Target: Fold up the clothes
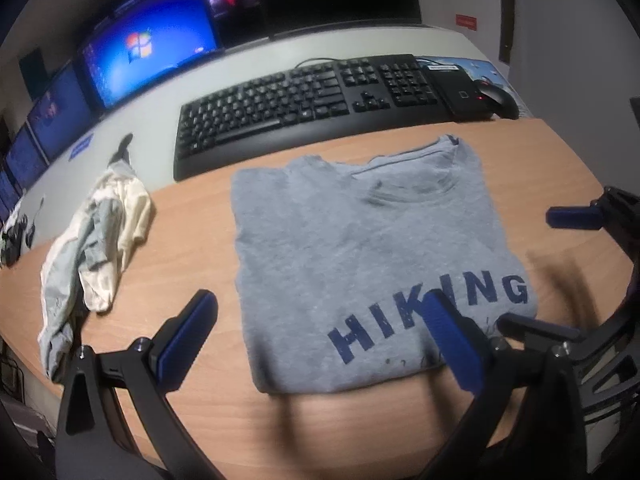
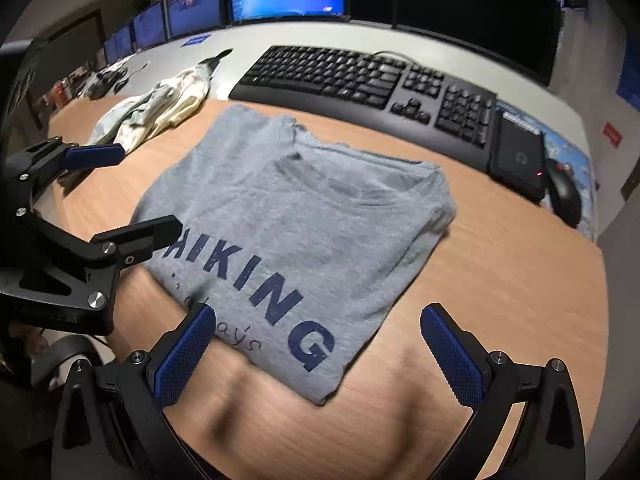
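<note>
A grey T-shirt [image 1: 360, 248] printed HIKING lies folded into a rectangle on the wooden desk [image 1: 192, 240], collar toward the keyboard. It also shows in the right wrist view [image 2: 296, 216]. My left gripper [image 1: 320, 320] is open and empty, hovering over the shirt's near edge. My right gripper [image 2: 316, 332] is open and empty above the shirt's near right corner. The right gripper shows at the right edge of the left wrist view [image 1: 560, 272], and the left gripper at the left of the right wrist view [image 2: 136, 192].
A crumpled pile of cream and pale grey clothes [image 1: 92, 240] lies left of the shirt. A black keyboard [image 1: 304, 100] lies behind it, with a black device [image 1: 460, 88] and mouse [image 1: 500, 98] at its right. Monitors [image 1: 148, 48] line the back.
</note>
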### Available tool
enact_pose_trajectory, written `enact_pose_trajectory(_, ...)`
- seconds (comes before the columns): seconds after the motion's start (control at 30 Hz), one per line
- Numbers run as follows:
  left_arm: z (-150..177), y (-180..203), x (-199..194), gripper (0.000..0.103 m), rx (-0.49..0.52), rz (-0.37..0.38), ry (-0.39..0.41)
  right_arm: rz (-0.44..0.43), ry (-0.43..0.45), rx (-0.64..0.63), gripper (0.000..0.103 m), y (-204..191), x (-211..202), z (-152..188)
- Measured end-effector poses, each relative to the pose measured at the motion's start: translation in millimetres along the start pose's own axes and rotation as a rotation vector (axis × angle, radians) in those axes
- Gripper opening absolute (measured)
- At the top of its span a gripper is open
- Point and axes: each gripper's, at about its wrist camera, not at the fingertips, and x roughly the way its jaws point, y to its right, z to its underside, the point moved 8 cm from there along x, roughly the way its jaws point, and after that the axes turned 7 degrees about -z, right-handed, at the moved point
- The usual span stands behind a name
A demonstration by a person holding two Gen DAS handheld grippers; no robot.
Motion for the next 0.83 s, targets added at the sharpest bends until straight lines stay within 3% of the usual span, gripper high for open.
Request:
enact_pose_trajectory(0.17,2.0,-0.6,-0.5,0.103,-0.017,0.011,-0.022,0.066,-0.019,-0.089,0.103,-6.4,2.8,-3.1)
enact_pose_trajectory(0.47,0.2,3.4,-4.4,0.103,0.006,0.000,0.005,0.068,-0.001,-0.084,0.103,-7.3,-0.8,-7.8)
enact_pose_trajectory(0.6,-1.4,10.3,-13.0,0.103,0.037,0.001,0.058,0.073,0.002,-0.098,0.103,-8.4,-2.1,-8.0)
enact_pose_trajectory(0.7,-1.7,11.8,-15.2,0.103,0.025,0.034,0.071,0.075,0.009,-0.102,0.103,-8.8,-3.0,-8.6)
enact_pose_trajectory(0.83,-1.4,6.1,-13.2,0.103,0.009,-0.009,0.069,0.073,0.007,-0.098,0.103,-7.7,-2.7,-7.6)
